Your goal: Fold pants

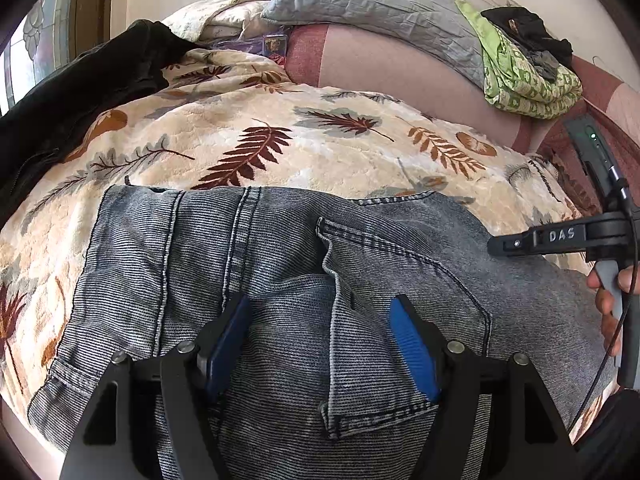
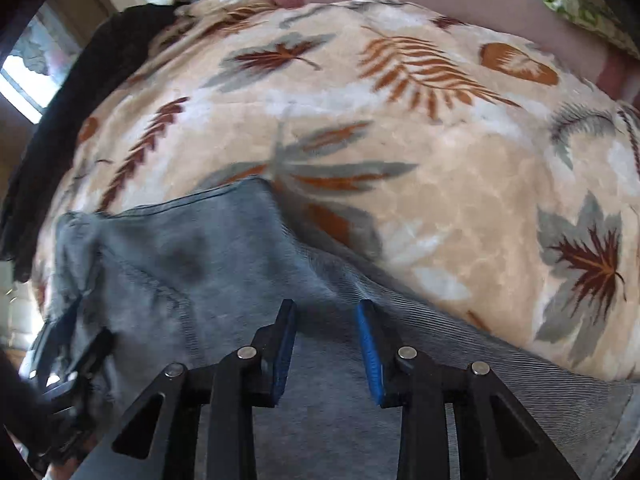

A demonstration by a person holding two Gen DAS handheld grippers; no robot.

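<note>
Grey-blue denim pants (image 1: 280, 264) lie on a leaf-patterned blanket (image 1: 248, 128), waistband end with a back pocket (image 1: 392, 320) under my left gripper (image 1: 320, 312). The left gripper is open just above the denim, blue pads apart, holding nothing. The right gripper's body shows at the right edge of the left wrist view (image 1: 560, 236), a hand on its handle. In the right wrist view the right gripper (image 2: 326, 312) is open over the pants (image 2: 224, 264), near their far edge on the blanket (image 2: 440, 160). That view is a little blurred.
A black garment (image 1: 88, 92) lies at the blanket's far left. A grey quilted pillow (image 1: 380, 4) and a green patterned cloth with dark clothes on it (image 1: 524, 72) sit on the pink bed surface (image 1: 392, 72) behind.
</note>
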